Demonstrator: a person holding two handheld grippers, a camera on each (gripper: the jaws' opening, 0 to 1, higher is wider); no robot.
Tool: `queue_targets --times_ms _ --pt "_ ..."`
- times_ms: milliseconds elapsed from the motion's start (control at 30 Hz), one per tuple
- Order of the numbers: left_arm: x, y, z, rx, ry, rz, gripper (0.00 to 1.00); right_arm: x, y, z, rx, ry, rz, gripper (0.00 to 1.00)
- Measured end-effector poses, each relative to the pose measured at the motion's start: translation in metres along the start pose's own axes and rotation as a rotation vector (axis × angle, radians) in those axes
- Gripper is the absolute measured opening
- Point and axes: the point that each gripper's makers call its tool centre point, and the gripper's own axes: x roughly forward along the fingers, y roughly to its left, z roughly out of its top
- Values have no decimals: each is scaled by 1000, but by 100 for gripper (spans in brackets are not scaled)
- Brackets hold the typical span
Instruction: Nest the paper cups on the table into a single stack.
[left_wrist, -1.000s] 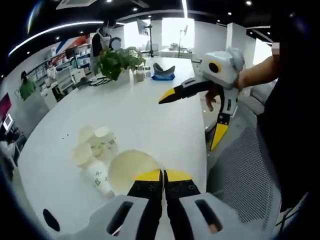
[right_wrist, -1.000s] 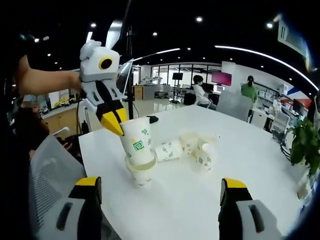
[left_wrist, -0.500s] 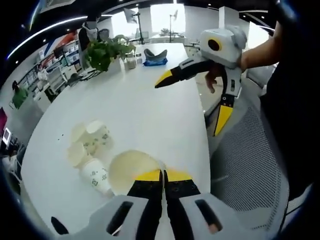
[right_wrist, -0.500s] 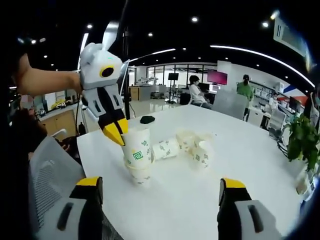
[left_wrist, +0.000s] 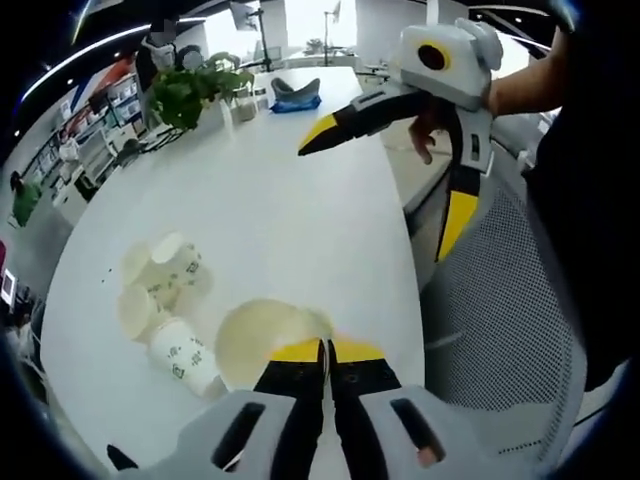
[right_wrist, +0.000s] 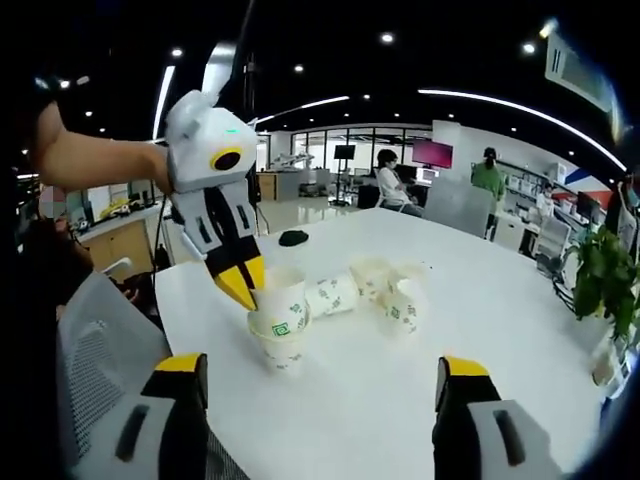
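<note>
Paper cups sit near the edge of the white table (right_wrist: 520, 330), some standing and some tipped over. In the right gripper view, the left gripper (right_wrist: 243, 285) pinches the rim of a cup (right_wrist: 284, 300) with its yellow-tipped jaws closed on it; that cup sits partly down inside a second upright cup (right_wrist: 280, 350) standing on the table. Just beyond them lies a loose cluster of cups (right_wrist: 385, 295) on their sides, one printed with green marks. The right gripper (right_wrist: 320, 385) rises from the bottom of that view with its jaws spread wide, holding nothing. In the left gripper view, the held cup (left_wrist: 265, 340) shows as a pale round mouth just above the closed jaws, with another cup (left_wrist: 180, 352) lying beside it and the cluster (left_wrist: 155, 275) a little farther off. The right gripper (left_wrist: 385, 160) hangs above the table edge there, jaws parted, held by a hand (left_wrist: 430, 125). A potted plant (left_wrist: 190, 92) stands at the far end of the table.
</note>
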Motion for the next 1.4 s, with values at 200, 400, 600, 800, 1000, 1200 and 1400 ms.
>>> queue_targets --times_ms 200,400,600,800,1000,1200,1400 --pt "10 -4 -2 -5 20 -24 0 -1 0 -2 5 3 -4 94" --pt "18 -7 -6 -28 28 -54 0 -1 0 -3 8 6 -5 93" --pt "20 -9 -4 -34 24 -67 1 -2 0 -4 12 6 -7 92" --pt "13 -11 3 -23 -1 -72 6 -2 -1 -4 10 8 -7 92" --pt "15 -13 -2 -17 14 -77 4 -1 1 -2 5 11 -2 90" --pt "19 -15 -3 -17 17 -80 2 -1 2 -1 5 10 -1 89" --pt "22 -14 -3 -22 15 -84 0 -1 0 -5 7 16 -7 89"
